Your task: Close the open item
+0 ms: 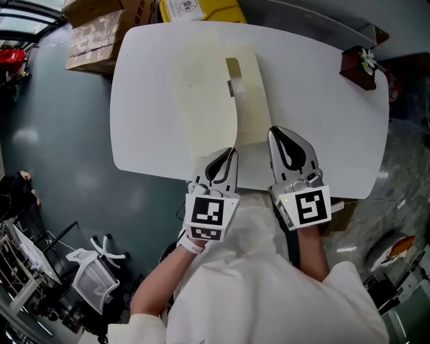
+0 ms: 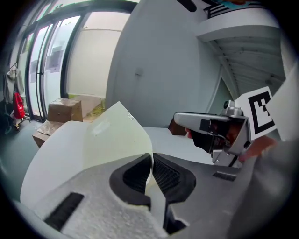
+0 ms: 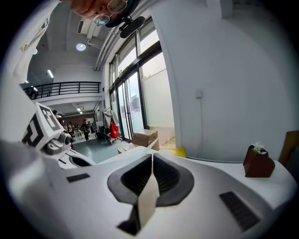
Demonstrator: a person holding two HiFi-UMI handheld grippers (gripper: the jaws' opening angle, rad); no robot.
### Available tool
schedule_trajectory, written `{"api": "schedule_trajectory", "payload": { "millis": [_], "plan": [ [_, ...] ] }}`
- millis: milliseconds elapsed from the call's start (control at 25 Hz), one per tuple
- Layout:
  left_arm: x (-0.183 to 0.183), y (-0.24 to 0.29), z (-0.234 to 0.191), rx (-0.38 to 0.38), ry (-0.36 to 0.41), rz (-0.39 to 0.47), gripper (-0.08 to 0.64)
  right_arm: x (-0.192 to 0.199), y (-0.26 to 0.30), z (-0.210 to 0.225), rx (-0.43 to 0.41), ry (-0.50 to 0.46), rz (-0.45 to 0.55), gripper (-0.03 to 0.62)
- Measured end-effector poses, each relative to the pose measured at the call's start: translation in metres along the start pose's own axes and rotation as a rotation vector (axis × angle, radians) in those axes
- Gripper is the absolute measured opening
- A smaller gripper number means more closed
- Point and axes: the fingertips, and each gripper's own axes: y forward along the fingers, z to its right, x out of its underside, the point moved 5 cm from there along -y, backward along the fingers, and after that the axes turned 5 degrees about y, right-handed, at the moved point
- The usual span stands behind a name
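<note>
Closing stands at the lift: left tongs (image 1: 230, 156) pinch the folder's (image 1: 248, 107) raised cover, right tongs (image 1: 275, 134) pinch its other leaf. Next, likely, fold the cover across.

The head view's top edge cuts off the cardboard boxes (image 1: 101, 33) and a yellow object (image 1: 201, 9). The left gripper (image 1: 230, 154) and right gripper (image 1: 275, 134) hide the folder (image 1: 211, 101) along its near edge.

Place: open hall of an office or lab building;
Glazing: tall windows (image 3: 126, 100) along one side;
Upper level: railed gallery (image 3: 65, 87);
Floor: grey floor (image 1: 54, 134), cardboard boxes (image 1: 94, 37), swivel chair (image 1: 89, 274);
Furniture: white bench (image 1: 154, 101)
</note>
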Motion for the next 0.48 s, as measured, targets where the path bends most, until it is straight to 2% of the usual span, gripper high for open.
{"api": "schedule_trajectory", "payload": {
  "millis": [200,480],
  "plan": [
    [0.009,0.033,0.02,0.066,0.029,-0.079,0.028,0.01,0.011,0.026,0.007,0.021,-0.009,0.02],
    [0.019,0.071,0.034,0.123,0.028,-0.148,0.028,0.022,0.032,0.052,-0.033,0.017,-0.033,0.02]
  ]
}}
